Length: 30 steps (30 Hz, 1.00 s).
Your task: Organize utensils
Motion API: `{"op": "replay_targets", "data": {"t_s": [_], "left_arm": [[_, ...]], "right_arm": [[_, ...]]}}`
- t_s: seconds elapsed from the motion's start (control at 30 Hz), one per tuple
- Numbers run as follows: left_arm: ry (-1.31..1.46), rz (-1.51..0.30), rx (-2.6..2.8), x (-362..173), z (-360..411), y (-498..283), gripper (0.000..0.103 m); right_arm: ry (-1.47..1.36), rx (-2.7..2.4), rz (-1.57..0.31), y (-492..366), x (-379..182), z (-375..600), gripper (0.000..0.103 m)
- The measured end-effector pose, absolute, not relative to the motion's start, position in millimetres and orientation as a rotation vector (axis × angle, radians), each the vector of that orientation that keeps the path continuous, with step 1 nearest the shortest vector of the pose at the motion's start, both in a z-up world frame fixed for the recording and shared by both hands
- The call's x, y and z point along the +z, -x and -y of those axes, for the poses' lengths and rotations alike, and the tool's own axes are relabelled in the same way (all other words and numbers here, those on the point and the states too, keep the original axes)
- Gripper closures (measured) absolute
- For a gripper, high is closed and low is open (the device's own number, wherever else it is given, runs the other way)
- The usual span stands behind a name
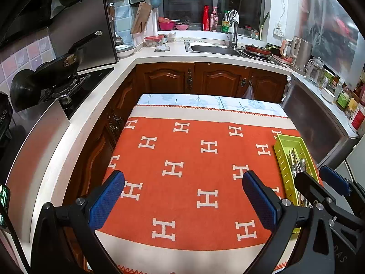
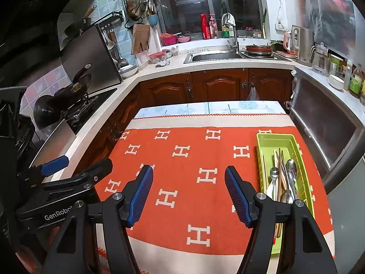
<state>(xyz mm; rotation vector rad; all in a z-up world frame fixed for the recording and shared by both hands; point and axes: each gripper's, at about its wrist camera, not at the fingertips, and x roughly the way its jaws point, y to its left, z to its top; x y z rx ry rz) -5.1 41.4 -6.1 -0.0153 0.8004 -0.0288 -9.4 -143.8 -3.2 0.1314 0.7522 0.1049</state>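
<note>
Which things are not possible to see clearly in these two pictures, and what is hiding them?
- Near end of the green tray: right wrist view, behind the right gripper's finger; left wrist view, behind both grippers' frames.
- Utensils in the tray: overlapping, so their count is unclear; handle ends hidden.
- Table's near edge under the orange cloth: cut off by the frame bottom.
- Left gripper: only partly shown in the right wrist view.
</note>
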Motion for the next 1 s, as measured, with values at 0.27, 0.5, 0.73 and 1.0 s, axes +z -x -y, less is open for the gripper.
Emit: {"op": "replay_targets", "data": {"t_s": [0.27,0.5,0.73,1.0], "left_arm": [[0.015,-0.801,-0.028,-6.0,-41.4,5.5,0.001],[0.014,-0.803,-0.027,-6.8,-40.1,4.7,0.001],[0.013,-0.804,-0.029,-7.8,-39.2,3.9,0.001],[0.012,-0.806,-0.027,-8.0,-38.3,3.6,0.001]], "right_arm": [[-0.133,0.106,-0.754,8.6,-4.2,144.5,0.036],[-0.135,0.106,-0.757,8.5,-4.9,144.5,0.036],[-0.137,0.104,-0.757,9.5,-4.0,143.5,0.036],[-0.140,0.103,-0.761,10.4,-7.7,140.6,0.036]]}}
